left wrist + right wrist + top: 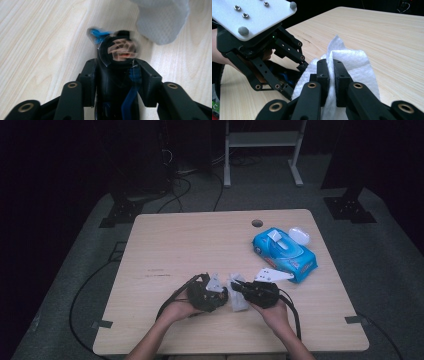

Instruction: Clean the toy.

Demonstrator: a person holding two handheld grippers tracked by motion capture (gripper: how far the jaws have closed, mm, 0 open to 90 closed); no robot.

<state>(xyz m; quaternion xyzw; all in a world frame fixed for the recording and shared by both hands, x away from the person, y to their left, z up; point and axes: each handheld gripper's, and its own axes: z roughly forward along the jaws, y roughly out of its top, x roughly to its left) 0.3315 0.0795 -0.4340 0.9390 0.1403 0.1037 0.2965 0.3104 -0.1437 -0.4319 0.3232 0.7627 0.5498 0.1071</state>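
High view: pale wood-grain counter (190, 245) with rounded corners and a round cable hole (257, 223) near its far edge, standing on grey carpet in a dark room; a white metal frame (262, 142) and black cables lie on the floor beyond it. A blue wipes pack (282, 254) lies toward the far right corner, long axis slanting from the far edge toward the right edge, with a small white lid (299, 235) just beside its far end. Left claw (223, 293) and right claw (235, 286) face each other near the middle of the near edge, each in a hand, with a white wipe (238, 300) bunched between them.

Left gripper view: left claw (117, 72) is partly closed on a small dark object (120, 53) with blue parts, blurred, so what it is cannot be told; the object's long axis runs along the jaws, its rounded end pointing away from the hand. The pads sit against its sides. A corner of the wipe (162, 22) lies on the wood just past it.

Right gripper view: right claw (331, 75) is pinched nearly closed on a fold of the wipe (352, 62), which stands up between the pads, its peak pointing away from the counter. The left claw (294, 75) is just beside the wipe, tips angled down to the wood.
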